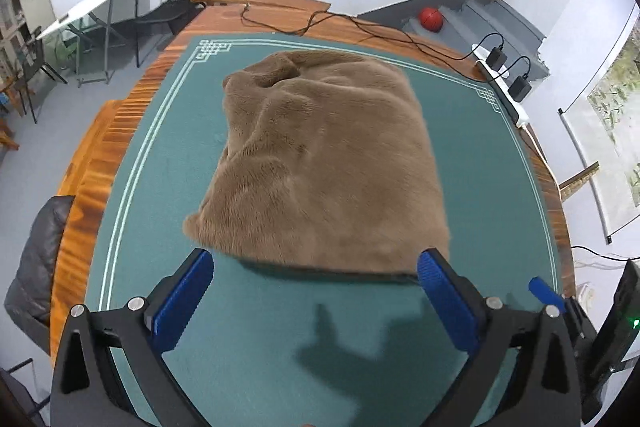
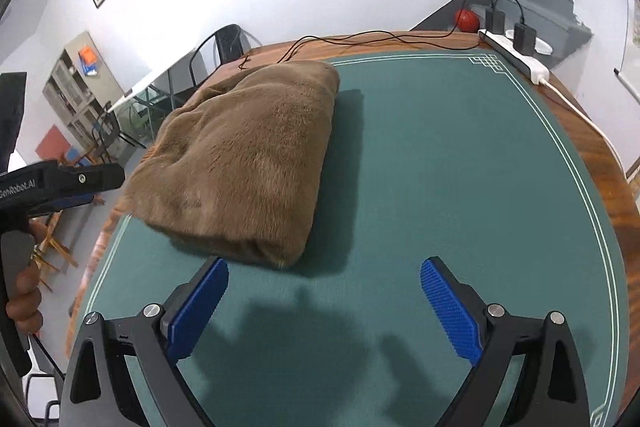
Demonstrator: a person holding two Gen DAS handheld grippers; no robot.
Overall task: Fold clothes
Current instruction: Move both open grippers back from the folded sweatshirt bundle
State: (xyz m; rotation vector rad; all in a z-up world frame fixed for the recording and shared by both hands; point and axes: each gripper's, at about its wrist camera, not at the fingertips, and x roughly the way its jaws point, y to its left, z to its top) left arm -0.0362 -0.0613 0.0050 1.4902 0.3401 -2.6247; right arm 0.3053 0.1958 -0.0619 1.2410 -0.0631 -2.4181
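The left gripper [image 1: 316,263] points steeply down with its blue pads [image 1: 182,301] standing wide apart, and nothing is between them. The right gripper [image 2: 324,273] also tilts downward, its jaws spread wide and empty. In the right wrist view, a hand [image 2: 24,291] grasps the handle of the left gripper.

A wooden table [image 1: 88,163] bears a green mat [image 1: 168,147], a folded brown fleece garment [image 1: 320,163], and a power strip [image 2: 516,57].
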